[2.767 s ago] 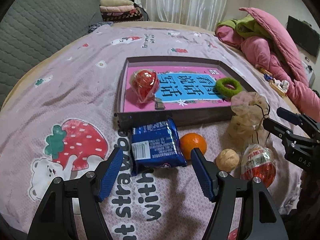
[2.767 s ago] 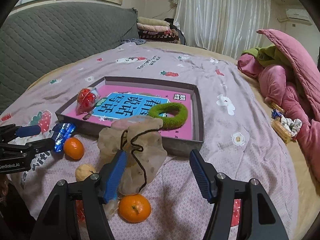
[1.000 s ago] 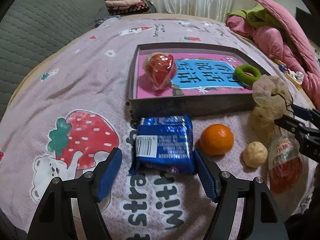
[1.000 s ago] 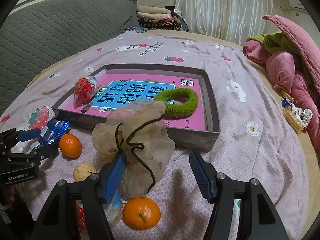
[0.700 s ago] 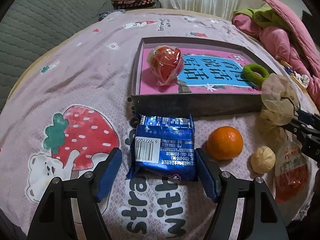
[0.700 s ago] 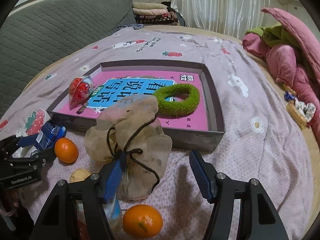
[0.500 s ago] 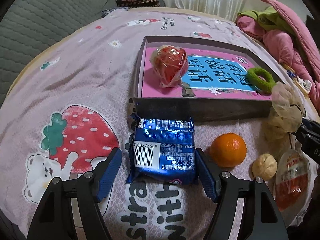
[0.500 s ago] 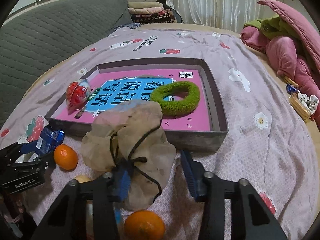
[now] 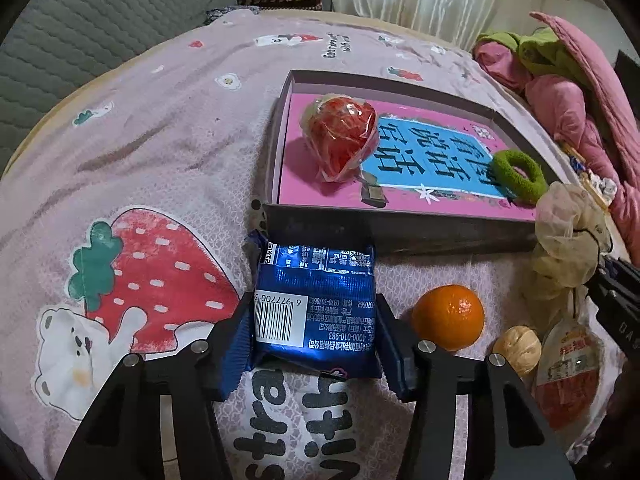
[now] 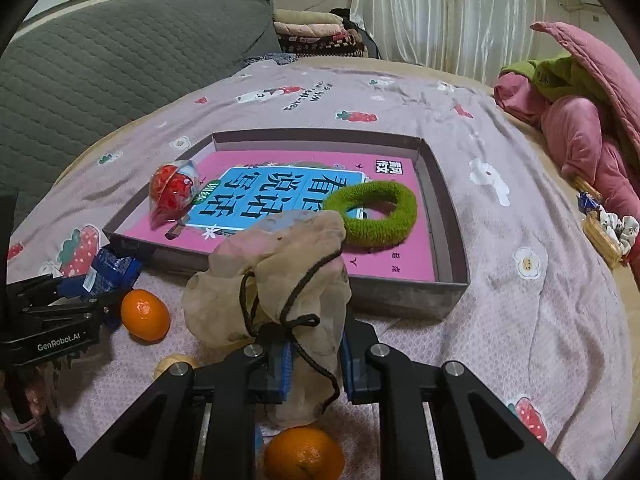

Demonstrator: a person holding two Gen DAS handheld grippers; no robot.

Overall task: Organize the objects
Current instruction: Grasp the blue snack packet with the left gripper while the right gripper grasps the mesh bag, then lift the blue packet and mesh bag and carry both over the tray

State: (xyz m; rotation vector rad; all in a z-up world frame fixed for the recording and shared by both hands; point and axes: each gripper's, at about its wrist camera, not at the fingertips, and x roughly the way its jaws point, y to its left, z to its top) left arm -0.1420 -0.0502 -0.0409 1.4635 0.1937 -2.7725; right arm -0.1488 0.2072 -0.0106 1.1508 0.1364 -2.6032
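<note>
Both my grippers grasping, near the box

My left gripper (image 9: 314, 334) clamps the blue snack packet (image 9: 316, 304); my right gripper (image 10: 314, 362) pinches the beige drawstring pouch (image 10: 276, 276), tangerine (image 9: 448, 317) between.

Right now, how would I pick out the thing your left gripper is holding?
Find the shallow grey tray with the pink book on the strawberry-print bedspread. Just in front of its near wall lies a shiny blue snack packet, pinched between the left gripper. Unlike the round orange beside it, it is flat, crinkly and has a white barcode.
</note>
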